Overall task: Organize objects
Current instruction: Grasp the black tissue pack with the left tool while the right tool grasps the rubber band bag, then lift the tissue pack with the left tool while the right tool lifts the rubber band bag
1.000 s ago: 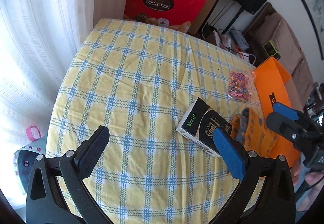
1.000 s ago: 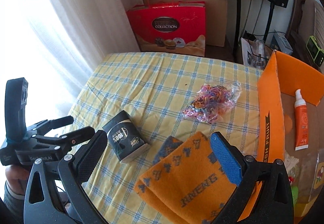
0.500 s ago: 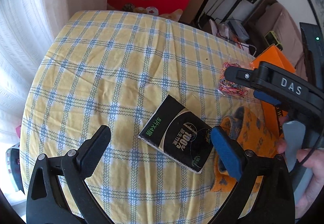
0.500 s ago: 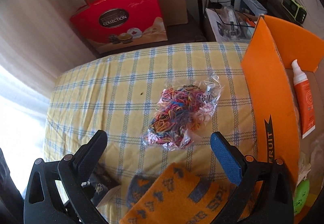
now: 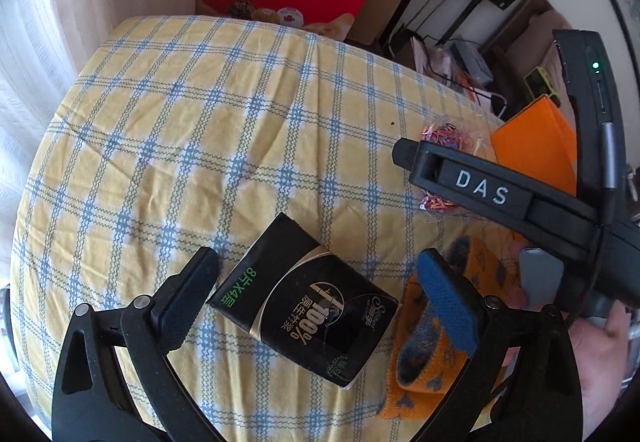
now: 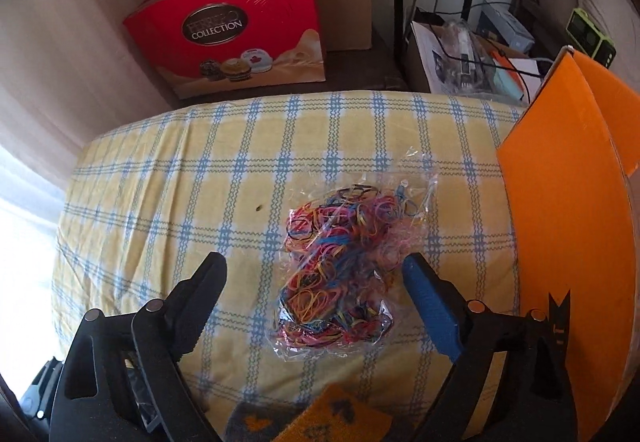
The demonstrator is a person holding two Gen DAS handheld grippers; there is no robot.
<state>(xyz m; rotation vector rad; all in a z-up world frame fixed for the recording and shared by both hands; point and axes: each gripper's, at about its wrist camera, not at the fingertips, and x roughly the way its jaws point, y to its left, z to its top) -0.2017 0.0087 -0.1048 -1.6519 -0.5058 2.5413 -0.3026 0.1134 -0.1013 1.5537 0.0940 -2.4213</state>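
A black tissue pack [image 5: 308, 306] lies on the yellow-and-blue checked tablecloth [image 5: 192, 130]. My left gripper [image 5: 318, 268] hangs over it, open, a finger on each side and neither pad pressing. A clear bag of coloured rubber bands [image 6: 340, 262] lies between the fingers of my right gripper [image 6: 314, 264]. Its jaws are closing, and the pads are still apart from the bag. In the left wrist view one finger [image 5: 424, 166] of the right gripper covers part of the bag. An orange patterned cloth [image 5: 432, 354] lies right of the pack.
An open orange cardboard box [image 6: 568, 234] stands at the table's right edge. A red gift bag [image 6: 232, 30] and brown cartons stand on the floor beyond the far edge. A curtain hangs at left. A person's hand [image 5: 600, 334] holds the right gripper.
My left gripper has come down towards the black pack and now straddles it. My right gripper has moved forward from the cloth to over the rubber-band bag, and its jaws have narrowed.
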